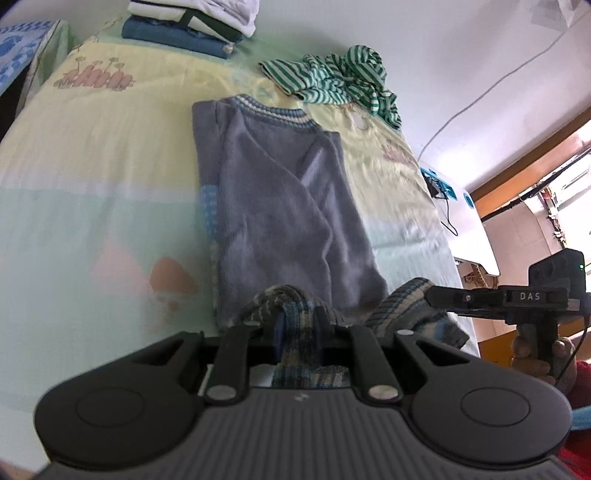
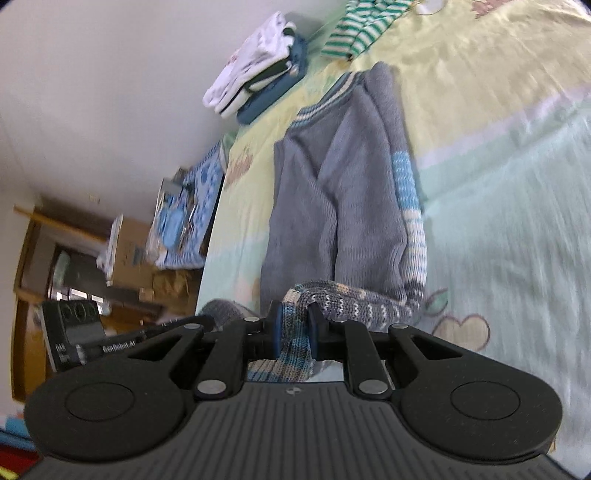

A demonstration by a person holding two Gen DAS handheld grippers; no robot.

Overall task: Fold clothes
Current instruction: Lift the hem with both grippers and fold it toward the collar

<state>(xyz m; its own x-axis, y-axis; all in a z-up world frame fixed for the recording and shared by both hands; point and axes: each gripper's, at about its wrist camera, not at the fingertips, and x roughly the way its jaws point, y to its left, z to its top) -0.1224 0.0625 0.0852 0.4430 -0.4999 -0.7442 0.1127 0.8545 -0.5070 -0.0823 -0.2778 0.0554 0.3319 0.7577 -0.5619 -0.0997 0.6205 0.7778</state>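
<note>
A grey-blue knitted sweater (image 1: pixel 280 206) lies on the bed with both sleeves folded in over its body; its striped collar points away from me. It also shows in the right wrist view (image 2: pixel 343 192). My left gripper (image 1: pixel 295 332) is shut on the striped bottom hem (image 1: pixel 284 299) at its left corner. My right gripper (image 2: pixel 295 328) is shut on the same hem (image 2: pixel 354 306) at the other corner, and it shows in the left wrist view (image 1: pixel 439 295) too. Both hold the hem lifted a little off the bed.
A crumpled green-and-white striped garment (image 1: pixel 343 77) lies beyond the sweater. A stack of folded clothes (image 1: pixel 192 26) sits at the far end of the bed by the wall. The yellow-green bedsheet (image 1: pixel 92 184) spreads to both sides. The bed's edge (image 2: pixel 210 229) drops off by cardboard boxes.
</note>
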